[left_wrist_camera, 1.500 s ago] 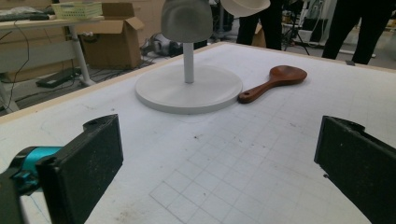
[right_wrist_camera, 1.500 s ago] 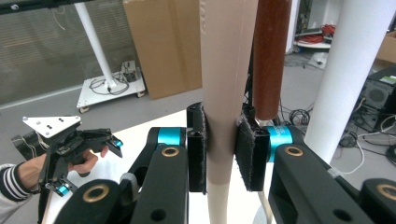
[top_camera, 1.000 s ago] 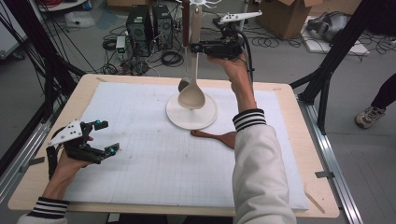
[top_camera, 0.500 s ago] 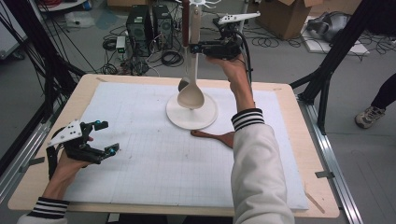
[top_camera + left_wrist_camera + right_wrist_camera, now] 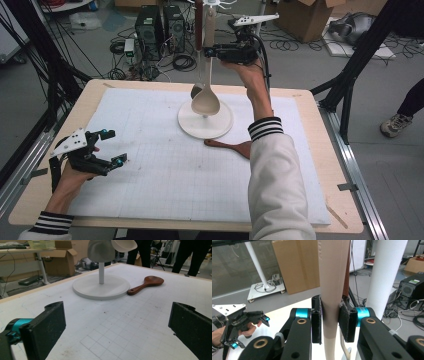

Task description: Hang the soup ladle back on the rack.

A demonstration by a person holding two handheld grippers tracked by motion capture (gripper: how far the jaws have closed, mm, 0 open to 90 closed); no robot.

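Right tool (image 5: 329,320) jaws just easing, pale spoon handle (image 5: 332,290) upright between them, pads touching

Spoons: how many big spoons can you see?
3. A beige spoon hangs in the right gripper, a grey spoon hangs behind it on the stand, and a brown wooden spoon lies on the table.

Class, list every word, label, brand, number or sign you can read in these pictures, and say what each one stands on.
No text can be read for certain.
Beige spoon handle: embossed letters along its upper edge, too faint and cropped to read.
Black computer tower: a green and white sticker, too small to read.
White grid mat: printed grid lines, no numbers legible.
Cardboard boxes: no legible print.
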